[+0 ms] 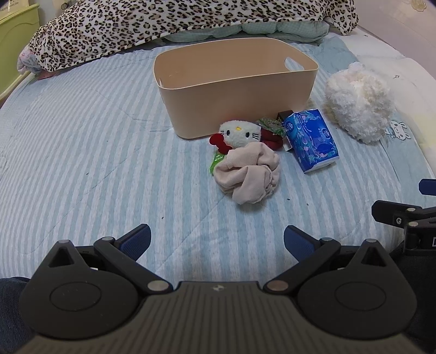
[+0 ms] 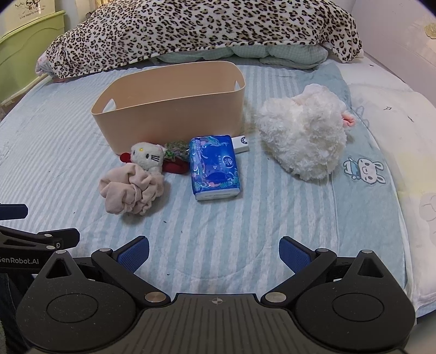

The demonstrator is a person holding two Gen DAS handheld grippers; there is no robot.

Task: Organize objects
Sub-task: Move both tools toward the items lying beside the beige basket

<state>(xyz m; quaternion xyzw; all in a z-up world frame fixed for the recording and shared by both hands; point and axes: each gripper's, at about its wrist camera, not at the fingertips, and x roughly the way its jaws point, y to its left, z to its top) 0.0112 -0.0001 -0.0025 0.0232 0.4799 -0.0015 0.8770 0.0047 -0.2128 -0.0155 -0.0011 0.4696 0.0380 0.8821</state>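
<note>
A beige bin [image 1: 239, 109] [image 2: 174, 119] stands on the striped bed. In front of it lie a Hello Kitty plush [image 1: 238, 132] [image 2: 147, 158], a crumpled pink cloth [image 1: 248, 171] [image 2: 130, 188], a blue tissue pack [image 1: 310, 139] [image 2: 215, 167], a green wrapper [image 1: 216, 162], a dark red item [image 1: 271, 137] [image 2: 175, 167] and a small white box [image 2: 240, 143]. A fluffy white plush [image 1: 359, 103] [image 2: 305, 136] lies to the right. My left gripper [image 1: 217, 242] is open and empty, short of the cloth. My right gripper [image 2: 214, 254] is open and empty, short of the tissue pack.
A leopard-print blanket [image 1: 174, 24] [image 2: 207, 27] is heaped along the back of the bed over a green quilt [image 2: 283, 54]. A green cabinet [image 1: 13, 46] [image 2: 24, 51] stands at the left. A white pillow [image 2: 403, 130] lies at the right edge.
</note>
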